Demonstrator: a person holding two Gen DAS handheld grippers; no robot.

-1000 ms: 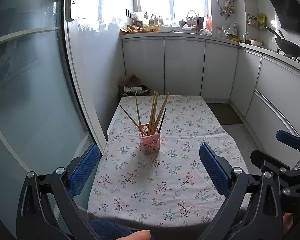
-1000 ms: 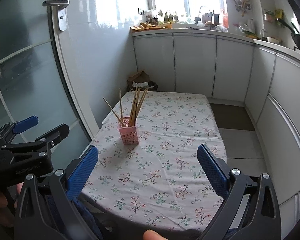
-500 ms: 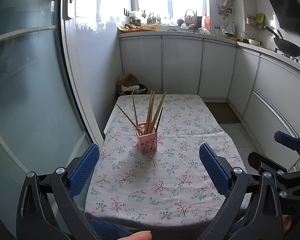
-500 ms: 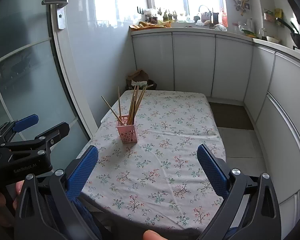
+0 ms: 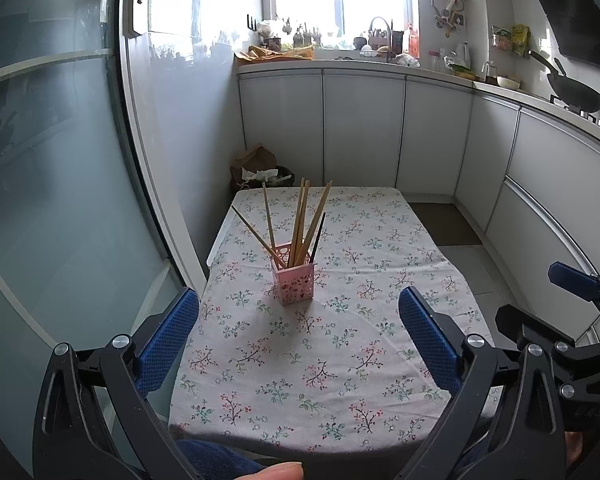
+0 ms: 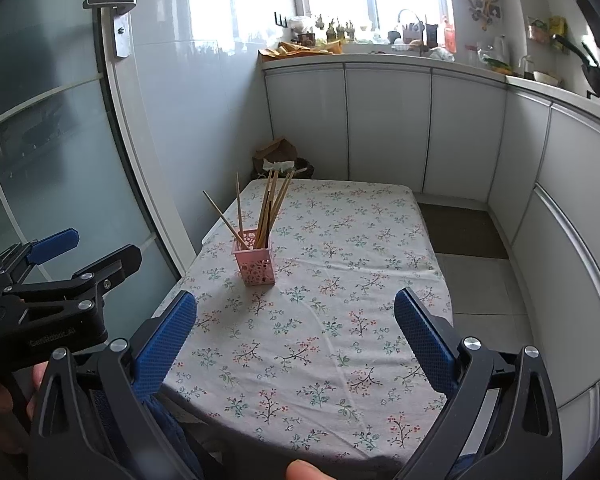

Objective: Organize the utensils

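Both grippers are being held wide open and empty over the near edge of the floral-clothed table (image 5: 340, 360): left gripper (image 5: 300, 344), right gripper (image 6: 296, 340). The pink perforated holder (image 5: 293, 282) is being seen standing toward the table's left edge, wooden chopsticks (image 5: 300, 220) fanned inside it

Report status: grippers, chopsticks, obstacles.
Left gripper open, right gripper open, both empty. Chopsticks upright in pink holder on floral tablecloth. Path unobstructed.
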